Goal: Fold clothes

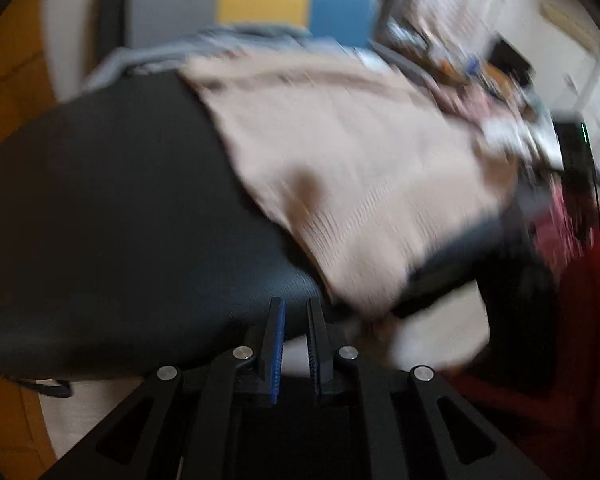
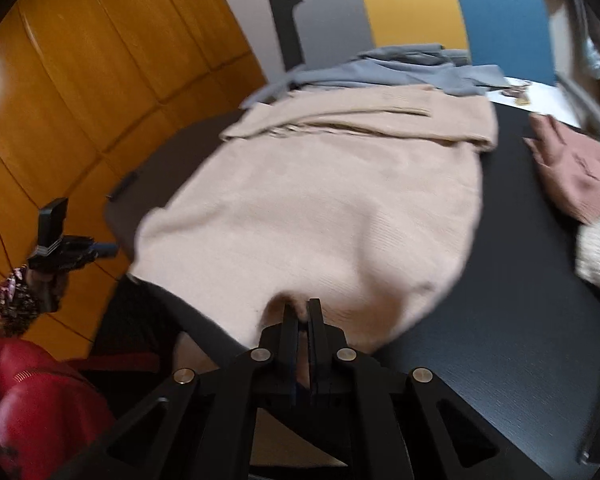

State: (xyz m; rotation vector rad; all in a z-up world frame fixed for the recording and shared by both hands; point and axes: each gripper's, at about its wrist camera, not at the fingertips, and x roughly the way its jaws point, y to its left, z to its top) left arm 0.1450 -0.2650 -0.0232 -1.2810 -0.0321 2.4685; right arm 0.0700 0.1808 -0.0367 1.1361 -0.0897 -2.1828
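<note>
A beige knit sweater (image 2: 319,208) lies spread on the black table (image 2: 519,300), its far part folded over in a band. My right gripper (image 2: 302,310) is at the near hem, shut on a puckered pinch of the beige fabric. In the blurred left wrist view the same sweater (image 1: 339,160) lies ahead and to the right. My left gripper (image 1: 296,312) hovers over the table's (image 1: 100,220) near edge, slightly open, with nothing between its blue pads. The right wrist view also shows the left gripper (image 2: 106,249) off the table's left edge, in a floral-sleeved hand.
A blue-grey garment (image 2: 399,68) is bunched behind the sweater, before a grey, yellow and blue chair back (image 2: 411,8). A pink garment (image 2: 579,168) and a cream fuzzy piece (image 2: 599,252) lie at the right. Orange wooden panels (image 2: 80,60) stand left. Red clothing (image 2: 28,400) is near.
</note>
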